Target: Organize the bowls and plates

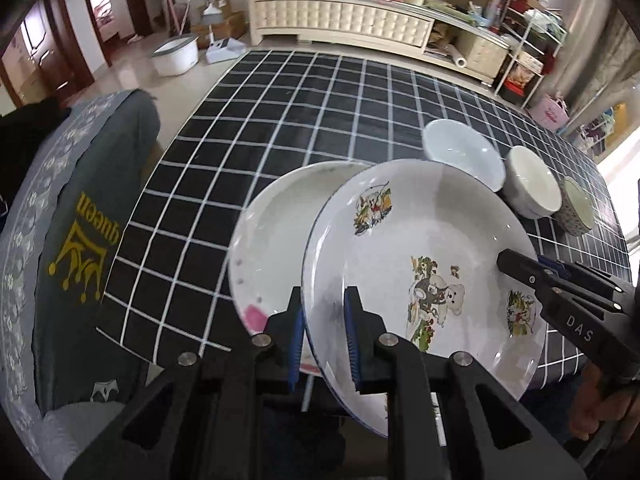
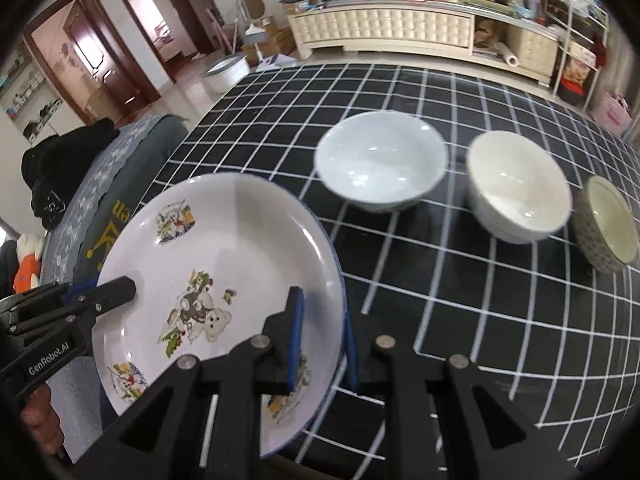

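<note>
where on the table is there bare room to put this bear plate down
Free: checked cloth behind the bowls, and the far left stretch beyond the white plate. Crowded: the right side, where three bowls sit in a row.

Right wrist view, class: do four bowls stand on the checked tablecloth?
No, only three bowls show: a pale blue bowl, a white bowl and a patterned bowl.

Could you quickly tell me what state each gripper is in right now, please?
Left gripper: shut on the rim of the cartoon plate.
Right gripper: shut on the opposite rim of the same plate.
</note>
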Demonstrator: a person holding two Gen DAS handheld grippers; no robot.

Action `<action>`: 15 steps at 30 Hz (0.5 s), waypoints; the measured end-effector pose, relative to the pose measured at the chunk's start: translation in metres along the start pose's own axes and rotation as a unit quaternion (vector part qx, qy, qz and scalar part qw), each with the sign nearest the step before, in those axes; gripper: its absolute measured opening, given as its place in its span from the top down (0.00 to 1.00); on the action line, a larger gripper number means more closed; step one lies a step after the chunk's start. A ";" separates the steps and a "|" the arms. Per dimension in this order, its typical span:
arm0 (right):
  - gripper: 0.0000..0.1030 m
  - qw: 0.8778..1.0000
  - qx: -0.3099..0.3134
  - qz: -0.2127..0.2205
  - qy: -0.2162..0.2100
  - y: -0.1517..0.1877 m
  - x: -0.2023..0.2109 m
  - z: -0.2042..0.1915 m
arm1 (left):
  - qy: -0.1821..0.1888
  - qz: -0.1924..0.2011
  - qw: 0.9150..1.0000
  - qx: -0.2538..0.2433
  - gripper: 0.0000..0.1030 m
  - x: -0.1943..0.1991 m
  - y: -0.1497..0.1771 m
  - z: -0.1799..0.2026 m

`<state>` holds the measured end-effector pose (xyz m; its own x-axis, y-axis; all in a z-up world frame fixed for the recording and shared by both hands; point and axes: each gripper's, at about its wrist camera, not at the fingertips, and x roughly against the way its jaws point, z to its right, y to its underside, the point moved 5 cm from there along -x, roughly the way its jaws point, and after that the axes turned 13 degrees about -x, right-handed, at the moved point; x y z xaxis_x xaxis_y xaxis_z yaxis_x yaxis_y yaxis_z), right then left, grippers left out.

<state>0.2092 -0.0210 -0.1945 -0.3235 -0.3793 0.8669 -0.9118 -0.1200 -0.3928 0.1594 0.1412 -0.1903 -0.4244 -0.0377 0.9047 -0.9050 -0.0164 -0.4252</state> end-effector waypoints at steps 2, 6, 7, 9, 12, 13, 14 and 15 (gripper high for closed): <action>0.78 1.000 0.011 -0.003 0.002 0.000 -0.005 -0.008 | -0.004 -0.005 1.000 0.009 0.84 -0.005 0.004 -0.008; 0.79 1.000 0.025 -0.008 0.010 0.003 -0.010 -0.016 | 0.001 -0.017 1.000 0.022 0.84 -0.016 0.012 -0.019; 0.79 1.000 0.026 -0.010 0.010 0.003 -0.012 -0.017 | 0.003 -0.020 0.999 0.028 0.84 -0.018 0.015 -0.020; 0.80 0.999 0.028 -0.013 0.014 0.003 -0.017 -0.021 | 0.014 -0.027 0.999 0.042 0.84 -0.026 0.019 -0.026; 0.80 0.999 0.031 -0.016 0.017 0.004 -0.021 -0.023 | 0.017 -0.030 0.998 0.047 0.84 -0.032 0.021 -0.028; 0.80 0.999 0.031 -0.018 0.019 0.003 -0.023 -0.023 | 0.017 -0.031 0.998 0.047 0.84 -0.034 0.020 -0.029; 0.80 0.999 0.031 -0.019 0.019 0.003 -0.024 -0.024 | 0.017 -0.031 0.998 0.048 0.84 -0.036 0.020 -0.030; 0.80 0.999 0.032 -0.020 0.021 0.003 -0.026 -0.025 | 0.018 -0.031 0.998 0.048 0.84 -0.037 0.020 -0.032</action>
<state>0.2091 0.0121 -0.2107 -0.2984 -0.3346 0.8939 -0.9066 -0.1935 -0.3751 0.1562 0.1740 -0.2319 -0.3694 0.0023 0.9293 -0.9233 -0.1143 -0.3667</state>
